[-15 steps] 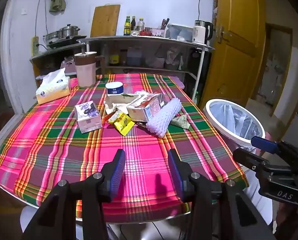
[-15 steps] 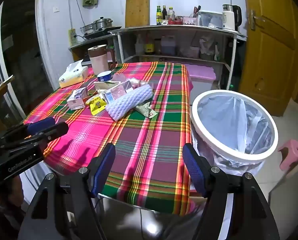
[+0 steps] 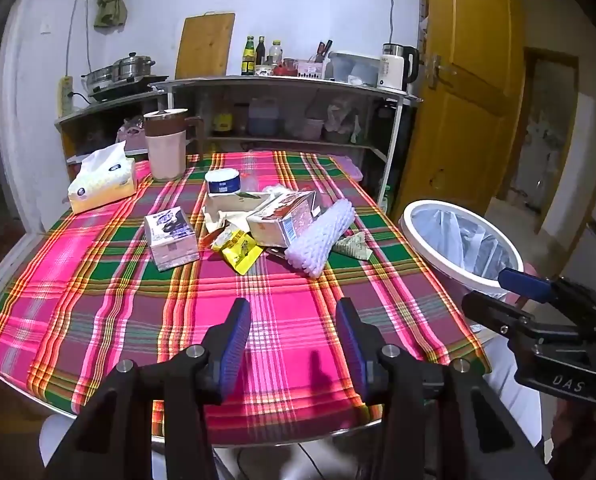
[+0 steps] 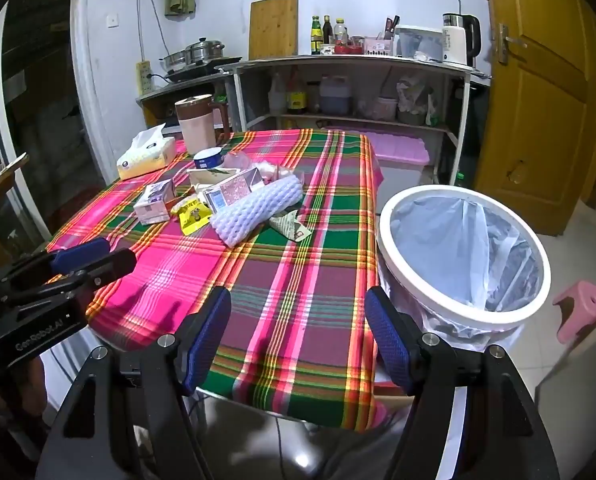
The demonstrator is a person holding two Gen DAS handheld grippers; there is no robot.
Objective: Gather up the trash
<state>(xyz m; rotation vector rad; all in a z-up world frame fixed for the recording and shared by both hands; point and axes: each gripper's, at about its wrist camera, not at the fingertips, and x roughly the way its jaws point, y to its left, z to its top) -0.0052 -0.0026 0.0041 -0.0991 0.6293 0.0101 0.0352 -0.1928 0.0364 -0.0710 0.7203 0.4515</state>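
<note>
Plaid tablecloth [image 3: 282, 320] still has the whole trash pile [image 3: 266, 228] sitting at 12 o'clock, nothing's in the lined bin [image 4: 461, 256] at 3 o'clock yet, and both the left gripper [image 3: 294, 340] and right gripper [image 4: 298, 336] hover spread apart, empty.

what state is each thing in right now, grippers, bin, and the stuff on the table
left gripper: open, nothing between the pads
right gripper: open wide, empty
trash bin: lined with a bag, looks empty, beside the table
foam net sleeve: lying on the cloth, leaning on the carton
silver carton: on its side
yellow wrapper: crumpled, flat on the cloth
small milk box: upright, untouched
tissue pack: open, tissue sticking up
</note>
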